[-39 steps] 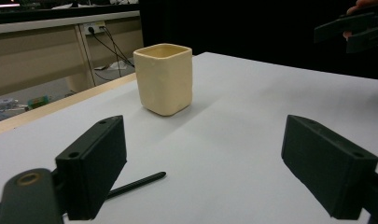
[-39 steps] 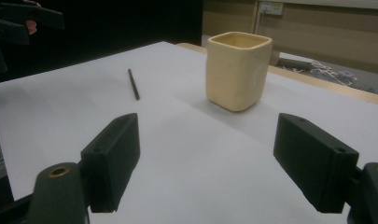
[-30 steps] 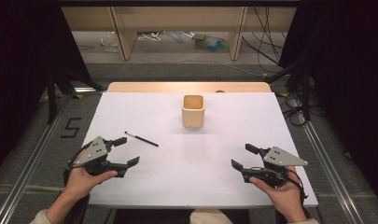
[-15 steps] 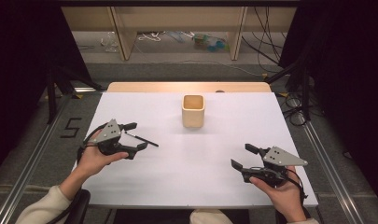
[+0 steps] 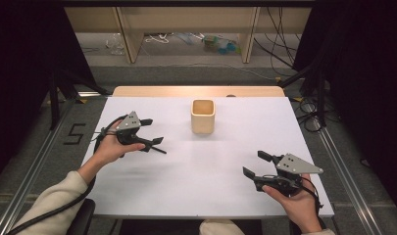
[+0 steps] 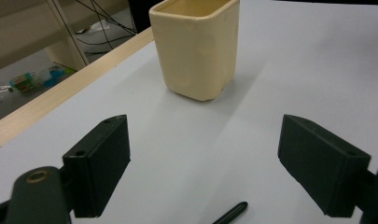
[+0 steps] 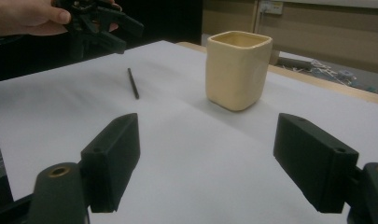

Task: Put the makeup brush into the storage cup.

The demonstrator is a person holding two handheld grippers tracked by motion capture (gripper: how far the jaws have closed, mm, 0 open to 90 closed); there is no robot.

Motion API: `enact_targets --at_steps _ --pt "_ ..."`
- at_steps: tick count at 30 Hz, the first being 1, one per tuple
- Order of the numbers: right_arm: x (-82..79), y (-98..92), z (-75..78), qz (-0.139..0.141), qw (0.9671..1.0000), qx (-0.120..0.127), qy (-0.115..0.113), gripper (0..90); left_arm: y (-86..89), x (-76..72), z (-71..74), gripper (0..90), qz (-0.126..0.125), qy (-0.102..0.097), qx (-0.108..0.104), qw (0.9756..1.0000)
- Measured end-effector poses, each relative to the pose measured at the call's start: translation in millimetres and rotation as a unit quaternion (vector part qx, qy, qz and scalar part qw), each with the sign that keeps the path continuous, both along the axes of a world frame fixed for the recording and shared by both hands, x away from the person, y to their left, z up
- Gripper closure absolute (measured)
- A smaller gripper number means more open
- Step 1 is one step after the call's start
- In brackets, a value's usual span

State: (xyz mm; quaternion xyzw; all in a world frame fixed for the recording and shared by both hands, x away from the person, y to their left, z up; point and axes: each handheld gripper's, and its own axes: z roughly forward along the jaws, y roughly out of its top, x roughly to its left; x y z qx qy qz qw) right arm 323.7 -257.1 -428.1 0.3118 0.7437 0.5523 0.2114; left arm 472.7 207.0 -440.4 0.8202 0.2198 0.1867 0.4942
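A cream-coloured cup (image 5: 203,116) stands upright near the middle of the far half of the white table (image 5: 210,186); it is a rounded-square container with smooth, slightly glossy walls and softened corners, and the part of its interior that shows appears bare, though the bottom cannot be seen. A thin black pen (image 7: 132,83), a slim matte rod with a rounded tip, lies flat on the table to the left of the cup and well apart from it. The left gripper (image 5: 152,132) hovers directly above the pen with its jaws spread wide and nothing between them; in the left gripper view the pen tip (image 6: 231,213) lies on the sheet between and below the two black blocky jaw pads (image 6: 102,163), with the cup ahead. The right gripper (image 5: 255,164) is held low over the near right part of the table, well apart from both pen and cup, its jaws likewise released and bare. Each gripper is matte black plastic topped by a grey three-cornered plate. The table surface is plain, smooth and white, edged at the far side by a pale wooden strip (image 5: 196,91)
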Motion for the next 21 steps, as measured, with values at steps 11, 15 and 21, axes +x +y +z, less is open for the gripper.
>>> enact_targets --at_steps 11,15,21 --pt "0.9 -1.1 -0.8 -0.003 1.0000 -0.006 0.002 24.0 -15.1 19.9 -7.7 20.9 -0.062 0.059 0.141 0.9863" --pt "2.8 -2.5 -1.3 -0.004 0.9999 -0.006 -0.008 24.0 -17.4 27.7 -10.9 21.4 -0.094 0.092 0.208 0.9694" --pt "1.5 -2.5 -0.9 -0.003 0.9999 -0.008 0.008 23.9 -19.9 36.9 -16.1 24.0 -0.121 0.112 0.268 0.9493"
